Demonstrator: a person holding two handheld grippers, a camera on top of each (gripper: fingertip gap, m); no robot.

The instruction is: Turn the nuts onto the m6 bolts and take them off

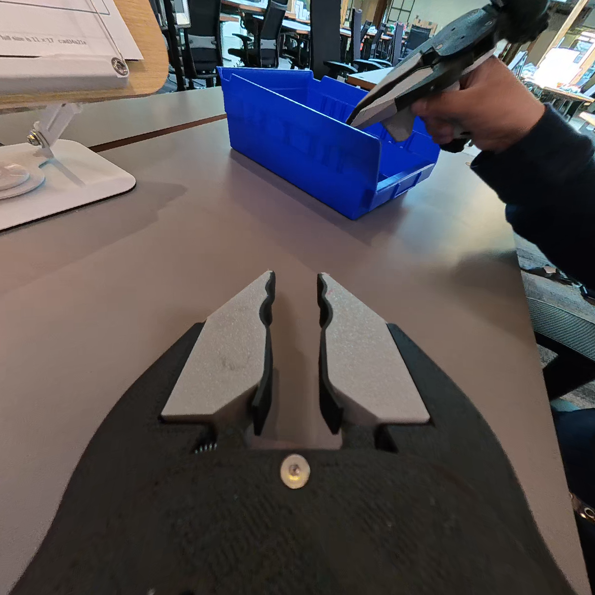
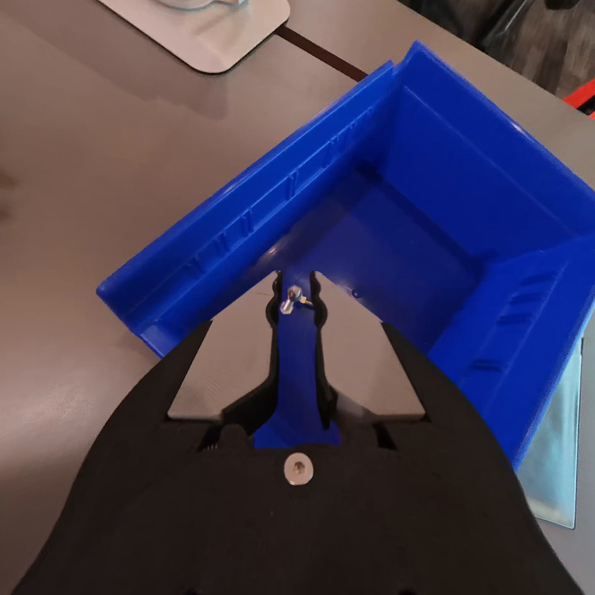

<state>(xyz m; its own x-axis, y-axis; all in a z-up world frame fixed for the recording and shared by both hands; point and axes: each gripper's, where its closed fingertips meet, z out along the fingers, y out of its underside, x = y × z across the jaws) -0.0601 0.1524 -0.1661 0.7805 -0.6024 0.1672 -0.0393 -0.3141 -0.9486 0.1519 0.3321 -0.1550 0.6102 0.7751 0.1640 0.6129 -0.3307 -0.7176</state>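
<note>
Right gripper over blue bin, jaws narrowly apart, empty. Bolt on bin floor straight below tips, framed between them; long axis roughly along fingers. Left gripper narrowly parted, empty, over table, well apart from bin.

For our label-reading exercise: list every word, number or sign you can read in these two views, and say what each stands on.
White sheet on the stand: one line of small, blurred print; not quoted here.
Blue bin, table: no writing visible.
</note>
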